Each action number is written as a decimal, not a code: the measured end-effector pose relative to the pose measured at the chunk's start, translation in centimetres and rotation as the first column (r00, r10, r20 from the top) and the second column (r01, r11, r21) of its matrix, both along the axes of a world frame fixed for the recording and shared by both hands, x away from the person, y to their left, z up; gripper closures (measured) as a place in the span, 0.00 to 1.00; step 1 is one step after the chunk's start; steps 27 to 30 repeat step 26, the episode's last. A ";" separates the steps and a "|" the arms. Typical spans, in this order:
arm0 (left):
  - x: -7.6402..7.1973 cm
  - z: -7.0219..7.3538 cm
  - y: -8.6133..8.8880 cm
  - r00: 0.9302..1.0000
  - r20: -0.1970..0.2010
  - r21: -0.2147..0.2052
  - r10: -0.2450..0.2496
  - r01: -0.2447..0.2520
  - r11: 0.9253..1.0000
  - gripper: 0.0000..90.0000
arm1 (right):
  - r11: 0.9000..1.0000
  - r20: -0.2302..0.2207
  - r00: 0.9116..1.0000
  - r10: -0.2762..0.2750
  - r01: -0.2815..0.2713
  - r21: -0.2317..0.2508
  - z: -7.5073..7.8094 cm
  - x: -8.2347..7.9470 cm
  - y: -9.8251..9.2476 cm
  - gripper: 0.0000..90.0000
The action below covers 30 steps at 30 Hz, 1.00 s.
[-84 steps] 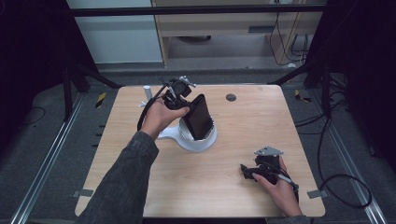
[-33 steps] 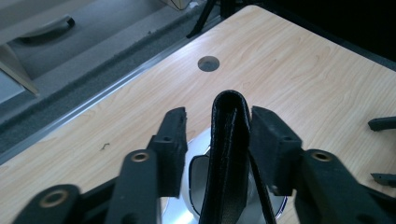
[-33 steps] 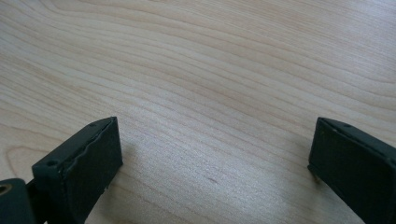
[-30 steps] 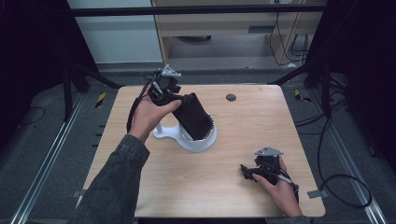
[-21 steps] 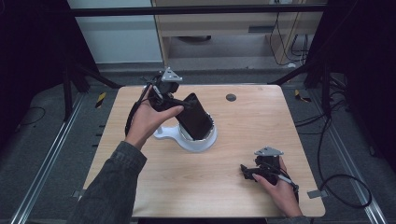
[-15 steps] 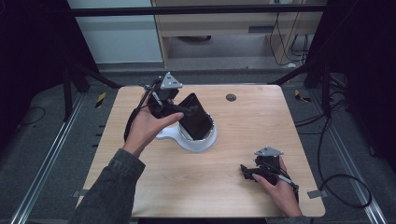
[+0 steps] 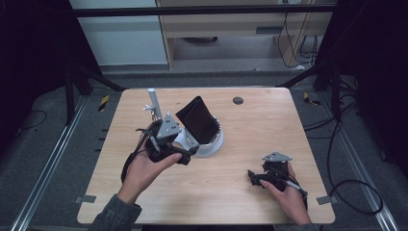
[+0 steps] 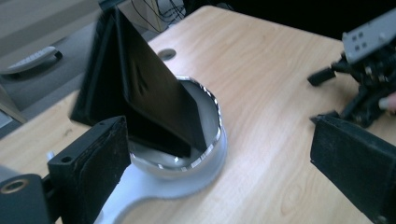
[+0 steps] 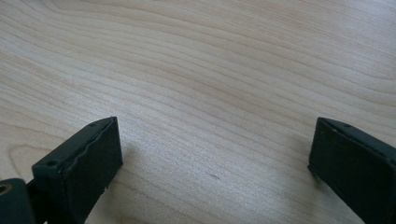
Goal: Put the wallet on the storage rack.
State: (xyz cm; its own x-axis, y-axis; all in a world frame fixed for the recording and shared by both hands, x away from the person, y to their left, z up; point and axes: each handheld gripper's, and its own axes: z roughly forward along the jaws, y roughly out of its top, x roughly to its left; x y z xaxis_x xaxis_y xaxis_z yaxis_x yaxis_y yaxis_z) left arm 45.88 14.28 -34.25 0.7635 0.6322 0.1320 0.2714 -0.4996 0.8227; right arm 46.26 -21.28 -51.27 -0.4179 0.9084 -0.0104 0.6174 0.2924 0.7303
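Left gripper (image 7: 185, 155) sits in the left hand (image 7: 144, 171), just left of the white bowl stand (image 7: 211, 147), near the middle of the wooden table (image 7: 250, 120). Jaws wide apart, nothing between them, having just been opening. Black folded case (image 7: 198, 120) stands tilted inside the bowl, leaning toward the far left, touching no gripper. Same case (image 8: 140, 93) seen from the left gripper view, open like a little tent, low end down in the shiny-rimmed bowl (image 8: 210, 140). Thin white post (image 7: 154, 100) stands upright just left of the case, maybe part of the stand; hard to tell.

Right gripper (image 7: 260, 177) rests low on the table at the near right, held by the right hand (image 7: 288, 199), well apart from the bowl. Jaws apart there too, over bare wood (image 9: 210, 93).
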 end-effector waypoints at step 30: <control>1.2 -16.3 12.6 0.929 -0.208 0.104 0.305 -0.289 0.952 0.01 | 1.000 -0.005 1.000 0.003 -0.003 0.003 0.0 -0.2 0.0 0.03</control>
